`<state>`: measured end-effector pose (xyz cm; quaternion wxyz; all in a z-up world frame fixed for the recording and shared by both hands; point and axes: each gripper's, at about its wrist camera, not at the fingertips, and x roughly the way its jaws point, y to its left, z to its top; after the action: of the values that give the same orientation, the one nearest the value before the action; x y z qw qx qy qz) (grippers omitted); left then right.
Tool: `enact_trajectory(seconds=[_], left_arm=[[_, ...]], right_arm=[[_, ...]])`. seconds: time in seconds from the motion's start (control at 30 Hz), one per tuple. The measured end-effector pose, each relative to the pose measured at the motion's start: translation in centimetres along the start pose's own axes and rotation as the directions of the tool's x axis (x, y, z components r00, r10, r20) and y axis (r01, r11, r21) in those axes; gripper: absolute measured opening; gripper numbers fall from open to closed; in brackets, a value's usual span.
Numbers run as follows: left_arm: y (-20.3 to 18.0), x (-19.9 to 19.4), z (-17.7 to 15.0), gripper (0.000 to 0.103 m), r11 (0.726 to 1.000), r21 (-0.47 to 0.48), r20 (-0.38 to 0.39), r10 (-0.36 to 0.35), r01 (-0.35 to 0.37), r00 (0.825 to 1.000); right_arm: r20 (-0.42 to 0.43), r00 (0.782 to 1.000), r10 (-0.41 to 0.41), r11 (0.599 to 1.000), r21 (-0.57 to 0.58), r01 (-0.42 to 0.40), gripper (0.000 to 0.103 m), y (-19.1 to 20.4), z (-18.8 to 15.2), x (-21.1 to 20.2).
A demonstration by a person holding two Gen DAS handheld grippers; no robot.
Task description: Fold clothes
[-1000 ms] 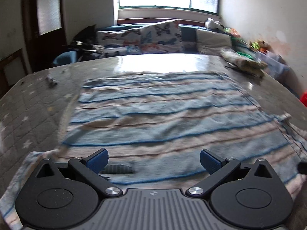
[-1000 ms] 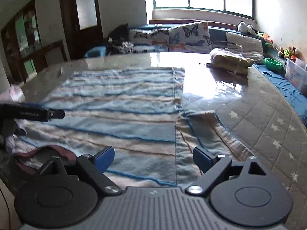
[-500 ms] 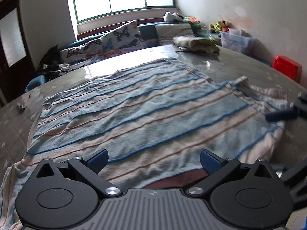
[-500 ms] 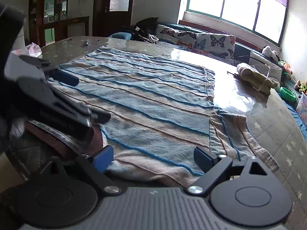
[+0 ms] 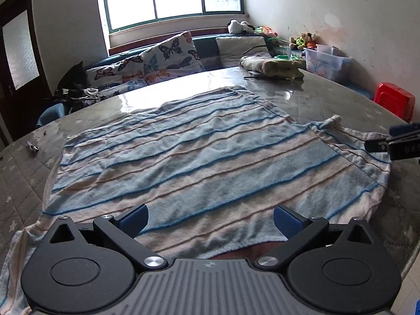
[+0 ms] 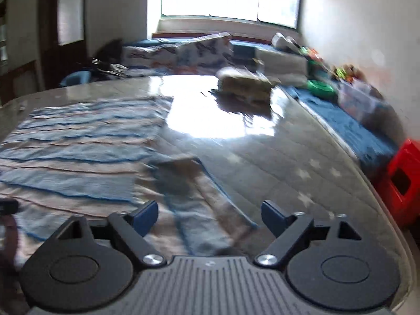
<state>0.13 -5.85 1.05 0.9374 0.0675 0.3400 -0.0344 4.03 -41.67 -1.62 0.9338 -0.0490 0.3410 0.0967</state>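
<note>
Striped blue-and-cream fleece garment (image 5: pixel 199 157) flat across glossy table (image 5: pixel 328 97)

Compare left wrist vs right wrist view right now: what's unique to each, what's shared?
Left wrist only: the striped garment's whole body spread flat, the butterfly cushions in sharp detail, a small item near the table's far left, and the right gripper entering at the edge. Right wrist only (blurred): the garment's sleeve directly ahead between its open fingers, plus a green bowl. Both: the garment, the glossy table, the folded pile at the far side, the red stool, the window. The left gripper is open too.
</note>
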Motion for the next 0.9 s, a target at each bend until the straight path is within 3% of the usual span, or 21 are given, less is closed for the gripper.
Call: enact_trajectory(seconds=[0.07,0.1,0.17,0.27,0.3,0.33,0.53,0.73,0.9], left_arm=[[0.2,0.2,0.0,0.103,1.0,-0.004,-0.009,0.006,-0.006,1.0],[0.3,0.3,0.0,0.103,1.0,-0.005,-0.013,0.009,-0.009,1.0],[0.4,0.4,-0.1,0.103,1.0,-0.007,-0.021,0.014,-0.014,1.0],[0.6,0.6,-0.1,0.103,1.0,-0.011,-0.03,0.019,-0.02,0.999],[0.6,0.6,-0.2,0.103,1.0,-0.01,-0.029,0.021,-0.021,0.999],[0.7,0.6,-0.2,0.103,1.0,-0.011,-0.03,0.026,-0.026,0.999],[1.7,0.5,-0.2,0.103,0.998,-0.036,-0.027,0.047,-0.048,0.999],[3.0,-0.2,-0.3,0.103,0.995,-0.068,-0.01,0.067,-0.068,0.998],[4.4,-1.0,-0.4,0.103,0.991,-0.102,0.007,0.088,-0.087,0.996]], right_arm=[[-0.014,1.0,0.003,0.999,0.051,-0.003,0.076,-0.9,-0.4,0.4],[-0.019,1.0,0.01,0.997,0.077,-0.008,0.066,-1.2,-0.6,0.5],[-0.021,1.0,0.016,0.992,0.122,-0.014,0.061,-1.7,-1.0,0.5],[-0.004,1.0,0.014,0.986,0.169,-0.013,0.045,-2.0,-1.5,0.2],[-0.002,1.0,0.019,0.983,0.184,-0.019,0.029,-2.2,-1.5,0.2],[0.001,1.0,0.025,0.98,0.199,-0.024,0.021,-2.3,-1.5,0.2],[0.061,0.996,0.063,0.968,0.238,-0.076,0.006,-2.0,-0.1,-1.7],[0.164,0.97,0.18,0.965,0.162,-0.207,0.005,1.2,2.6,-5.2],[0.146,0.945,0.291,0.948,0.089,-0.306,0.005,5.6,3.8,-5.2]])
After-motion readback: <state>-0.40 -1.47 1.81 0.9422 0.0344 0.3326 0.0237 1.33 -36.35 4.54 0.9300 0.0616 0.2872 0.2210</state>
